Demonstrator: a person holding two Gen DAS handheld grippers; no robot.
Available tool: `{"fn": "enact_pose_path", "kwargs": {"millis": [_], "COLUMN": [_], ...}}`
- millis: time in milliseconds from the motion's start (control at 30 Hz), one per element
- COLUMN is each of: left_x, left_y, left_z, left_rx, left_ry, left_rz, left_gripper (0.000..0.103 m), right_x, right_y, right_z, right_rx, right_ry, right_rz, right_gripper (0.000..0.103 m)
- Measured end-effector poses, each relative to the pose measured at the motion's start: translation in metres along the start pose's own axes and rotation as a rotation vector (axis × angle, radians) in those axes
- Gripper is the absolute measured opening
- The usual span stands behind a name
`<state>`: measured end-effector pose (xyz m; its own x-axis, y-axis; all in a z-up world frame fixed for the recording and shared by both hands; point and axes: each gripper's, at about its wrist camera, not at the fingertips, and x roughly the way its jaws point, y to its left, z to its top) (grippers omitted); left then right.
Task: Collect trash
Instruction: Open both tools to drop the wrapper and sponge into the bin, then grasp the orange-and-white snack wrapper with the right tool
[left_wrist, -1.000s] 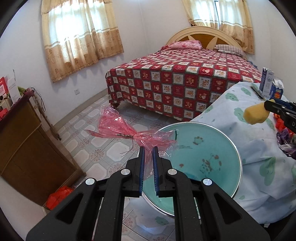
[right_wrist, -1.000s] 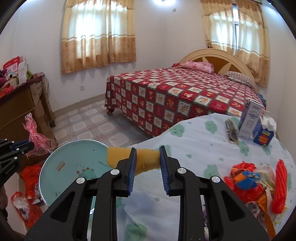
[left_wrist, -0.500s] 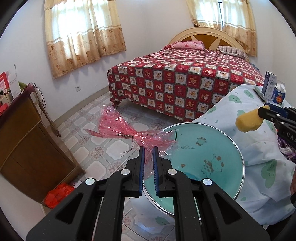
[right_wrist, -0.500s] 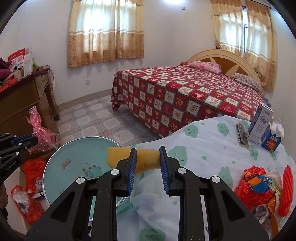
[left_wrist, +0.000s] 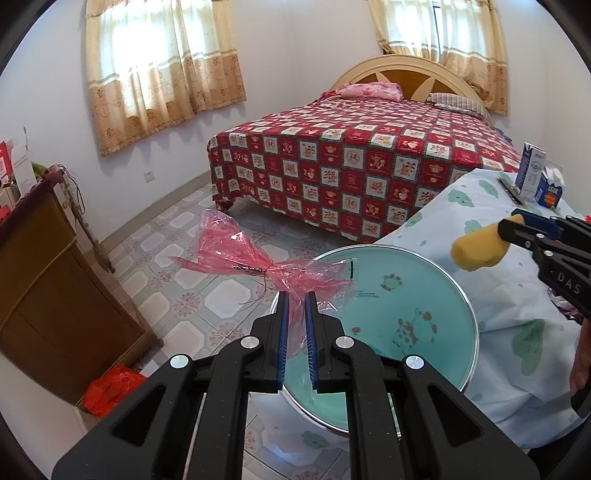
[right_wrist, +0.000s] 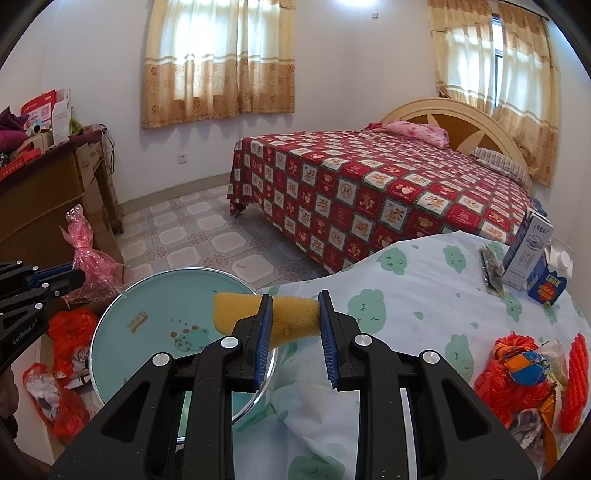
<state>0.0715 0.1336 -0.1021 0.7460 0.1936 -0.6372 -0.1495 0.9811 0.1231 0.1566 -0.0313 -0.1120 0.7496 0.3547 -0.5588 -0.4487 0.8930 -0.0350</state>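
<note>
My left gripper (left_wrist: 295, 299) is shut on a crumpled pink cellophane wrapper (left_wrist: 258, 262), which sticks out ahead of the fingers above the left rim of a round teal basin (left_wrist: 424, 314). In the right wrist view the same wrapper (right_wrist: 88, 273) hangs at the far left by the left gripper (right_wrist: 74, 275). My right gripper (right_wrist: 293, 306) is shut on a yellow sponge (right_wrist: 236, 310), held over the basin's (right_wrist: 155, 295) right rim and the table edge. From the left wrist view, the sponge (left_wrist: 476, 247) and the right gripper (left_wrist: 517, 223) come in from the right.
A table under a cloud-print cloth (right_wrist: 424, 291) carries red and orange wrappers (right_wrist: 517, 373), a red net (right_wrist: 576, 380) and cartons (right_wrist: 528, 251). Red plastic bags (right_wrist: 70, 332) lie on the floor by a wooden cabinet (left_wrist: 44, 280). A bed with a red checked cover (left_wrist: 351, 166) stands behind.
The right gripper with the sponge has shifted a little leftward, toward the basin. The left gripper and its wrapper have stayed put.
</note>
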Motion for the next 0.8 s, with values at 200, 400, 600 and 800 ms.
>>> {"fn": "enact_pose_path", "kwargs": {"millis": [200, 400, 600, 800], "left_x": [0.001, 0.002, 0.003, 0.005], "left_y": [-0.013, -0.021, -0.025, -0.043], "left_z": [-0.003, -0.006, -0.01, -0.021], "left_rx": [0.021, 0.034, 0.043, 0.079], "left_ry": [-0.003, -0.005, 0.002, 0.019], "left_rz": [-0.041, -0.057, -0.056, -0.075], "left_gripper": [0.014, 0.039, 0.049, 0.053], "right_x": [0.008, 0.01, -0.002, -0.056], "right_y": [0.012, 0.013, 0.002, -0.036], "right_z": [-0.006, -0.012, -0.013, -0.029], "right_rx": [-0.025, -0.026, 0.013, 0.048], "right_ry": [0.022, 0.026, 0.018, -0.02], "right_rz": [0.044, 0.047, 0.03, -0.052], "right_gripper": [0.031, 0.053, 0.059, 0.059]}}
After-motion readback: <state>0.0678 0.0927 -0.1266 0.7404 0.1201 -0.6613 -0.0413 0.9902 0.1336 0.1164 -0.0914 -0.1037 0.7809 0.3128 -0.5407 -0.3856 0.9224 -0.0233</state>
